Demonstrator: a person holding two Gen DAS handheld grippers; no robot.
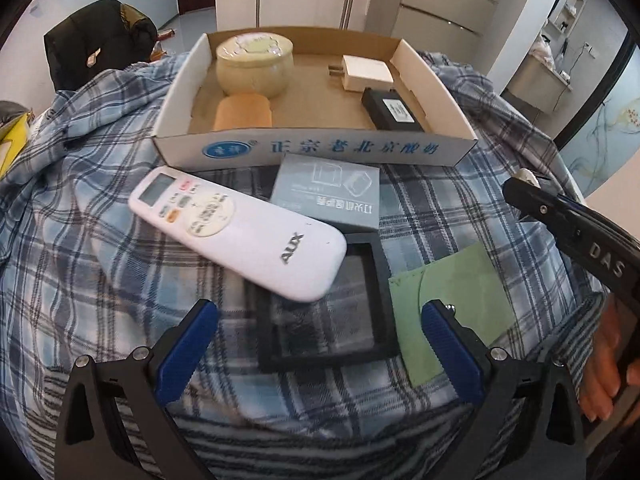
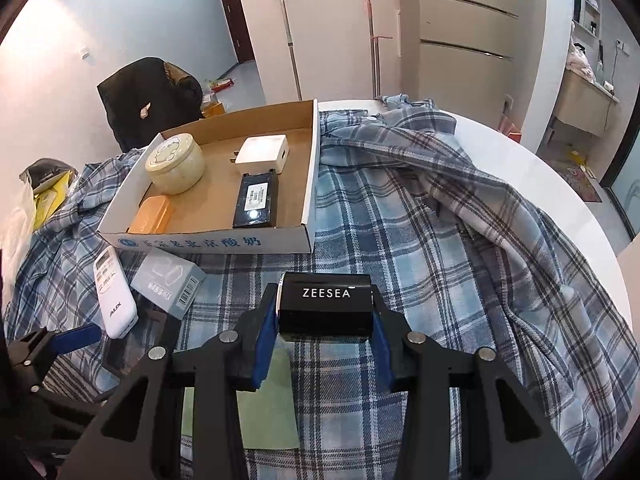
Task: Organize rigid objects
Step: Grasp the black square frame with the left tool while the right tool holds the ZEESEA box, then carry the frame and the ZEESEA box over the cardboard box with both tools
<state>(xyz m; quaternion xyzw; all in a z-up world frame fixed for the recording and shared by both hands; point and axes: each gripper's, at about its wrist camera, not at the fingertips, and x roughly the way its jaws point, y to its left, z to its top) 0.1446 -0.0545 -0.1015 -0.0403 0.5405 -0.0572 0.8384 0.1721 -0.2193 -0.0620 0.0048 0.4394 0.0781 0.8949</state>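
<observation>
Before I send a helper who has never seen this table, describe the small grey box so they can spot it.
Find the open cardboard tray on the plaid cloth. Just in front of its printed wall lies the grey box, flat, with the white remote beside it. Unlike the black frame and green sheet nearer, it is pale grey with line drawings on top.

Pale walls [image 2: 120, 20], dark door [image 2: 234, 12], cream cabinet [image 2: 464, 40].
</observation>
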